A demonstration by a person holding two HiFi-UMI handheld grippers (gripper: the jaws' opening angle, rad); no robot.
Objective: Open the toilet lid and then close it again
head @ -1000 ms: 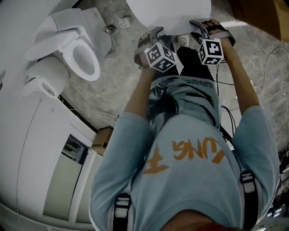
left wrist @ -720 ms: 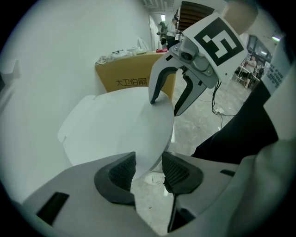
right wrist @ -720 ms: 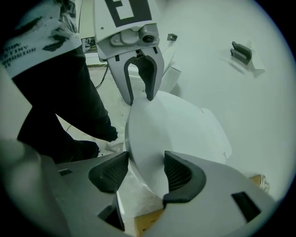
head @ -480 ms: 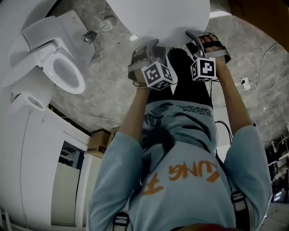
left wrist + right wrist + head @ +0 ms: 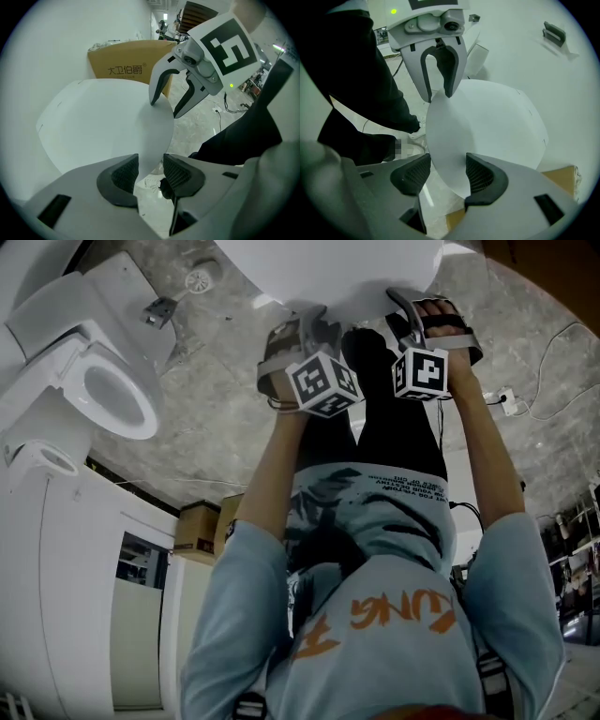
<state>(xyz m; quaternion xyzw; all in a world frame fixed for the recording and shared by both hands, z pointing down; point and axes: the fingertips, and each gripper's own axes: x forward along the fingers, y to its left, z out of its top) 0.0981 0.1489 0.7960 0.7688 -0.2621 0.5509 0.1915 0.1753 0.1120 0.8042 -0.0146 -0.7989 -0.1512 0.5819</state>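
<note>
The white toilet lid (image 5: 328, 268) stands raised at the top of the head view, its rim toward me. My left gripper (image 5: 302, 320) and right gripper (image 5: 412, 301) grip that rim side by side, both pointing steeply down. In the left gripper view the lid (image 5: 103, 126) has its edge between my left gripper's (image 5: 151, 161) ribbed pads (image 5: 125, 173); the right gripper (image 5: 171, 110) straddles the rim further along. In the right gripper view the lid (image 5: 487, 131) fills the right gripper (image 5: 447, 164); the left gripper (image 5: 439, 96) bites beyond. Both jaws have just been closing, the rim between them.
A second toilet (image 5: 103, 390) with its seat showing stands at the left, a floor drain (image 5: 199, 279) near it. A cardboard box (image 5: 202, 526) sits by the white cabinet. A bigger box (image 5: 126, 61) stands behind the lid. A cable and socket (image 5: 506, 399) lie right.
Both grippers have come down together with the lid's rim. The head view has swung, so the neighbouring toilet has slid toward the left edge and more of the floor at the right shows.
</note>
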